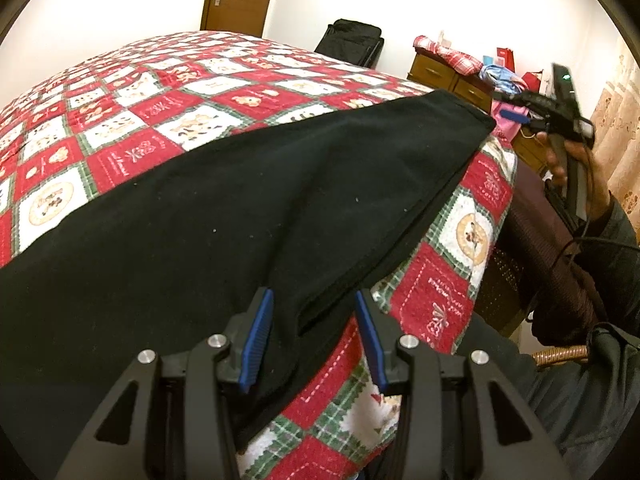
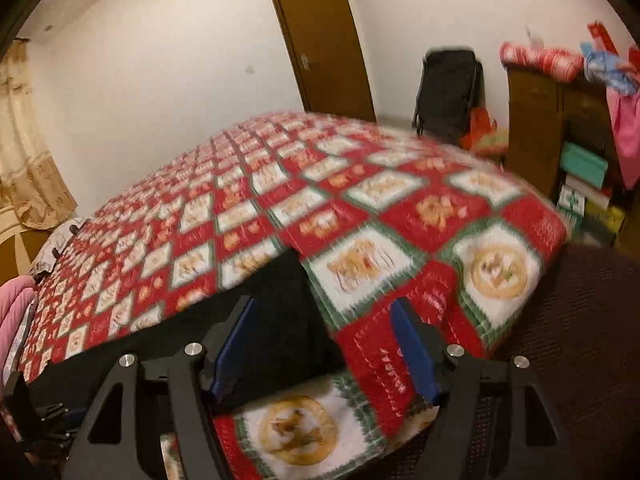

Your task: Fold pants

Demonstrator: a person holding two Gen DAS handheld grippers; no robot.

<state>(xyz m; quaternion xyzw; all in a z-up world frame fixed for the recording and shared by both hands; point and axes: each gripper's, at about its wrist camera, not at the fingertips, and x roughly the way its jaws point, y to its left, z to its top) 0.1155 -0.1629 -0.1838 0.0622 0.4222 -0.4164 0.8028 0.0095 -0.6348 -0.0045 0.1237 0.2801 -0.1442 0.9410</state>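
Observation:
Black pants (image 1: 240, 208) lie flat across the near edge of a bed with a red, white and green patchwork quilt (image 1: 168, 92). My left gripper (image 1: 314, 304) is open, its blue pads either side of the pants' near folded edge, holding nothing. The right gripper (image 1: 516, 116) shows in the left wrist view, held up in a hand just past the pants' far corner. In the blurred right wrist view, my right gripper (image 2: 322, 312) is open and empty above the end of the pants (image 2: 280, 312) on the quilt (image 2: 360, 208).
A wooden dresser (image 1: 448, 76) piled with clothes stands right of the bed. A black suitcase (image 2: 448, 88) and a brown door (image 2: 324, 44) are at the far wall. A dark brown cushion (image 2: 580, 320) lies by the bed's right corner. Curtains (image 2: 24, 140) hang at left.

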